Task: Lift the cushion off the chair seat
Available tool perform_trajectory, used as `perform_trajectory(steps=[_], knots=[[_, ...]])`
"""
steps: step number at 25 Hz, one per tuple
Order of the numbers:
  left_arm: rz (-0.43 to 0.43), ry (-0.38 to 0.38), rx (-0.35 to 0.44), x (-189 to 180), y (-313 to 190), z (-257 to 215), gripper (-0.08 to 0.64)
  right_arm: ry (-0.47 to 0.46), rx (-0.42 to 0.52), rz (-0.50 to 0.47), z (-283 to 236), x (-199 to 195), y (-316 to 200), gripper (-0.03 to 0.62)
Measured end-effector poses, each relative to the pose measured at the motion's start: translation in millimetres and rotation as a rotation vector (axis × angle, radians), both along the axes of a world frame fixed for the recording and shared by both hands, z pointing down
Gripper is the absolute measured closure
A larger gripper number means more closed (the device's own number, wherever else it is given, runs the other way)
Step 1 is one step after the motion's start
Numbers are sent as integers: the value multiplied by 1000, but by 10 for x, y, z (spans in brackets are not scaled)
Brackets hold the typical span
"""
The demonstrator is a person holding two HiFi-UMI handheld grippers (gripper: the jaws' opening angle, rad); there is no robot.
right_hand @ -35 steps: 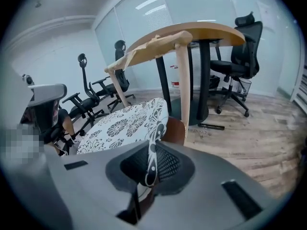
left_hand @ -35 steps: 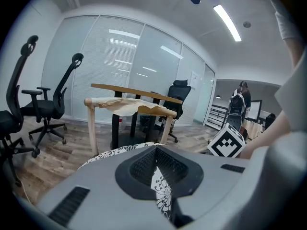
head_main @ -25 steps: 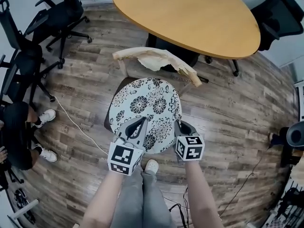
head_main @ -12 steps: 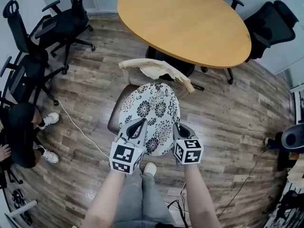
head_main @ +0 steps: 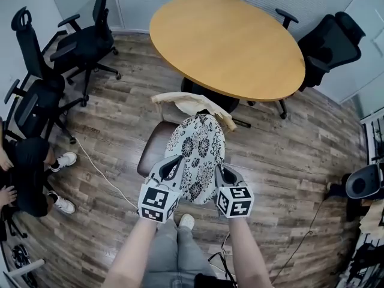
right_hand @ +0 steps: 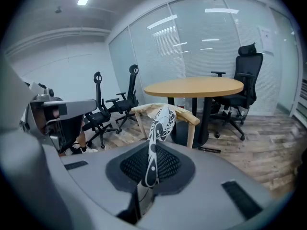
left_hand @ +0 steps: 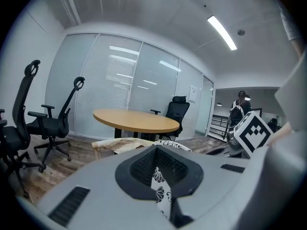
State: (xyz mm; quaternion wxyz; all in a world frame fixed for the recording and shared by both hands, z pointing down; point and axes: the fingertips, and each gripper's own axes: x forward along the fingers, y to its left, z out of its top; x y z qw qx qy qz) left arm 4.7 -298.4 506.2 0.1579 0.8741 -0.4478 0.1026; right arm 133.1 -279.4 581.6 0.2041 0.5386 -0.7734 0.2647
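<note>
Left gripper [head_main: 173,165] and right gripper [head_main: 219,173] are clamped on the floral cushion [head_main: 198,146], held tilted over the chair seat [head_main: 154,150], mid-frame.

open floor [head_main: 288,161] lies right of the chair [head_main: 155,152]; its backrest [head_main: 192,102] and the table [head_main: 228,41] block the far side, and office chairs [head_main: 78,41] crowd the left.

The left tongs [head_main: 177,161] and right tongs [head_main: 219,171] have light grey moulded bodies. Each carries a white cube [head_main: 157,203] printed with black square markers. Black, grid-textured pads [left_hand: 144,166] line the jaws. The person wears grey trousers [head_main: 174,254] and a white shoe [head_main: 186,222], with forearms [head_main: 129,257] bare.
</note>
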Motion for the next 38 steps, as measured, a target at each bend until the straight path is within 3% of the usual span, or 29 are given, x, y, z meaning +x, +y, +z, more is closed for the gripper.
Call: perform_trajectory(steps=[8,26,38], knots=[[-4,18,23,-54,35,-316,563,-15,37,-9,-414,-71,125,558],[62,49,156,134,77,-1199,563,16,134,-37,-1418,59,325,558],[69,53,285,132,138,-1845,563,18,330,-72,-2226,-21,329,558]])
